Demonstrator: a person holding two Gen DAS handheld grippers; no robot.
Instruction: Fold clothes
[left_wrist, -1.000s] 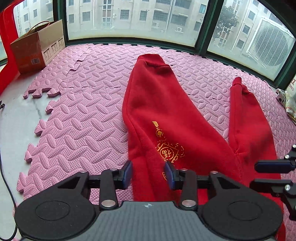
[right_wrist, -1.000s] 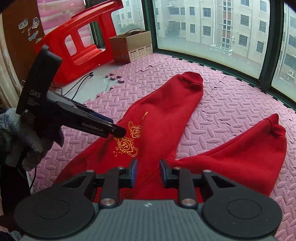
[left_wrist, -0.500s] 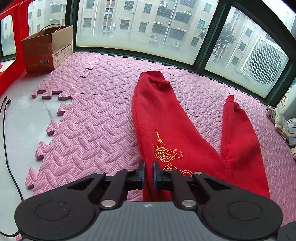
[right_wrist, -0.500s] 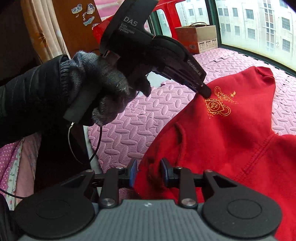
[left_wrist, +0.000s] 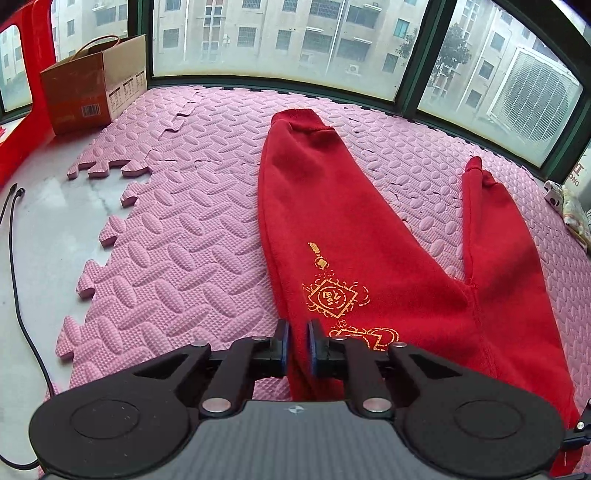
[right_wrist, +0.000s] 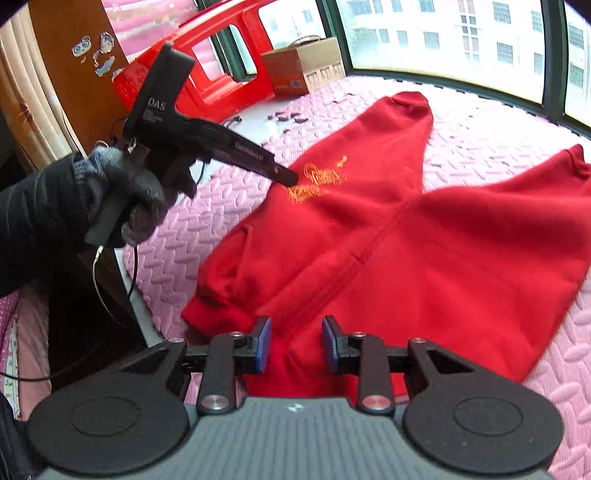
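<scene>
At lower centre, the left gripper (left_wrist: 296, 345) pinches the red trousers' (left_wrist: 354, 236) edge, its jaws opening. The right gripper (right_wrist: 296, 345) stands apart over the waistband (cloth between, unpressed).

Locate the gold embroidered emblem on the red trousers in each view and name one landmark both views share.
Left wrist view: gold embroidered emblem at lower centre, just above the camera's own tongs.
Right wrist view: emblem at upper centre, beside the tip of the other tongs.
Shared landmark: brown cardboard box by the window.
</scene>
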